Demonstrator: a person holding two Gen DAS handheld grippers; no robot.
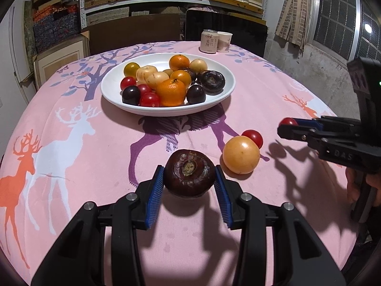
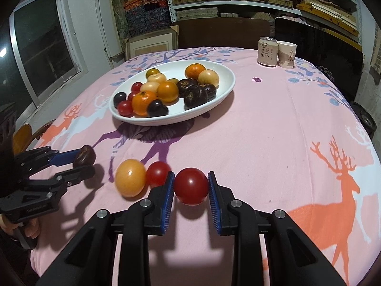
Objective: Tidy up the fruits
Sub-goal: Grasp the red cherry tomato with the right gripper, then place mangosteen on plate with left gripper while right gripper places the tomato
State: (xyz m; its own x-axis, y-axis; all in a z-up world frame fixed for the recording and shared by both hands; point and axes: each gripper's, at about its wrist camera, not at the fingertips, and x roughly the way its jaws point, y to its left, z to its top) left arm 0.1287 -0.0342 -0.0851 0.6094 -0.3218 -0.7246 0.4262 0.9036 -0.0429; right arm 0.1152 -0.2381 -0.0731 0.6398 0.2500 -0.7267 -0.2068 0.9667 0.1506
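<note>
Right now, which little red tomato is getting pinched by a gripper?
The red tomato between the right gripper pads. The other loose tomato lies on the cloth against the yellow-orange fruit.

White oval plate [image 1: 214, 100] holds oranges, red tomatoes, dark plums and pale fruits. Nearer: a dark brown round fruit [image 1: 189, 172], stem scar up; a yellow-orange fruit [image 2: 130, 177] touching a small red tomato [image 2: 158, 173]; a larger red tomato [image 2: 191, 186] beside them
</note>
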